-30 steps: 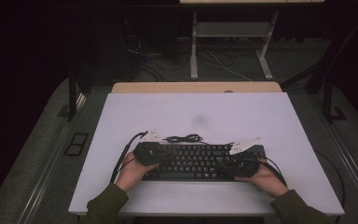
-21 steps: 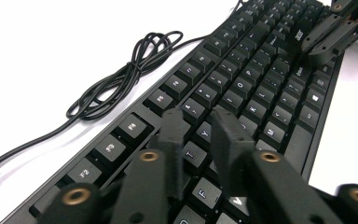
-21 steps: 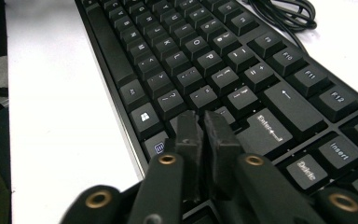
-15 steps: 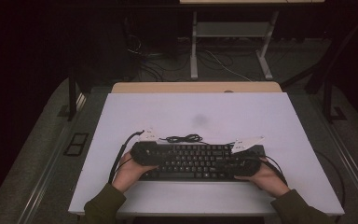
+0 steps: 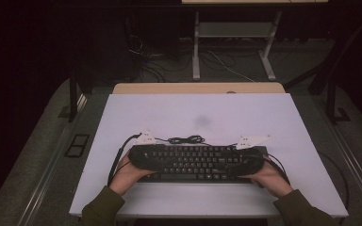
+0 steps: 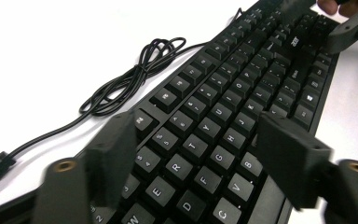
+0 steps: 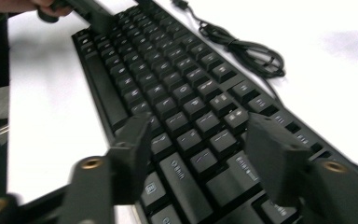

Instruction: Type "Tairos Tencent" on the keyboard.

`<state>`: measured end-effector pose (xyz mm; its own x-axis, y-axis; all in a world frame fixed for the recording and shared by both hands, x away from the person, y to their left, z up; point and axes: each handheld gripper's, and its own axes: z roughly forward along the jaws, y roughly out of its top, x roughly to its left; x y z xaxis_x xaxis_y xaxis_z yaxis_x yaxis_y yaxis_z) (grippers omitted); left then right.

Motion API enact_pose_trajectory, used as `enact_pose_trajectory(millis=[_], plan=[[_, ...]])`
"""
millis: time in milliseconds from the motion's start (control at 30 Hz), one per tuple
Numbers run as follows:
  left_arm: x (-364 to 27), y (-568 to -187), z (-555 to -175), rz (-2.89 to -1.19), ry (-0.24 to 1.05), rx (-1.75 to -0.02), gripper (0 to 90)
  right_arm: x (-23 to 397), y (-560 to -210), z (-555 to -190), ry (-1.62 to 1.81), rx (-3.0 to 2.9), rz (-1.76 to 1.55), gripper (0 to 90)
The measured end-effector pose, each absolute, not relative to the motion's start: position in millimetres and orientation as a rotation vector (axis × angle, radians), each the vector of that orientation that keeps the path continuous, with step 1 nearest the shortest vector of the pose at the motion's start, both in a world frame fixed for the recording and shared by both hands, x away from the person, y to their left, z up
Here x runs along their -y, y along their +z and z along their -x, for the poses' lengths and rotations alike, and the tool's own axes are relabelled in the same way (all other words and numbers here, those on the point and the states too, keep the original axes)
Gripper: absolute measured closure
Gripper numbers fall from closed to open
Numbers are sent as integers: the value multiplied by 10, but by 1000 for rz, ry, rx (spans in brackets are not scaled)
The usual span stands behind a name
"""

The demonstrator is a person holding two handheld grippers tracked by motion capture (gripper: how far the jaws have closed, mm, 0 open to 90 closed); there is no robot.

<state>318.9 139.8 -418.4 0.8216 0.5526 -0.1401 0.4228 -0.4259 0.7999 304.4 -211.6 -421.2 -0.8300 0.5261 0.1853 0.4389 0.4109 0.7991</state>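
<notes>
A black keyboard [image 5: 198, 162] lies across the near part of the white table, its cable [image 5: 186, 140] bundled just behind it. My left gripper [image 5: 156, 160] rests over the keyboard's left end and my right gripper [image 5: 232, 165] over its right end, each held by a hand. In the left gripper view my left gripper [image 6: 200, 154] has its jaws spread above the letter keys [image 6: 214, 126], having just been opening. In the right gripper view my right gripper [image 7: 203, 156] has likewise just been opening, its jaws apart above the keyboard [image 7: 168, 79]. No pad presses on anything.
The white tabletop [image 5: 193, 113] has free room behind the keyboard and carries a faint dark smudge [image 5: 202, 121]. A wooden strip [image 5: 198, 88] runs along its far edge. Beyond stand a metal desk frame [image 5: 231, 47] and loose floor cables [image 5: 155, 61].
Hands and keyboard keep their places. The high view is too small to show the jaws.
</notes>
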Motion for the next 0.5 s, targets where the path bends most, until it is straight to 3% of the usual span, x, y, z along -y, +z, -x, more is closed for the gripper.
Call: enact_pose_trajectory(millis=[267, 500], plan=[[-1457, -4179, -3137, -2057, 198, -722, 209, 2107, -4179, -3088, 1438, -2459, -916, 219], [-1512, -4178, -3132, -2047, 201, -736, 211, 2068, -4128, -3135, 1414, -2465, -944, 229]])
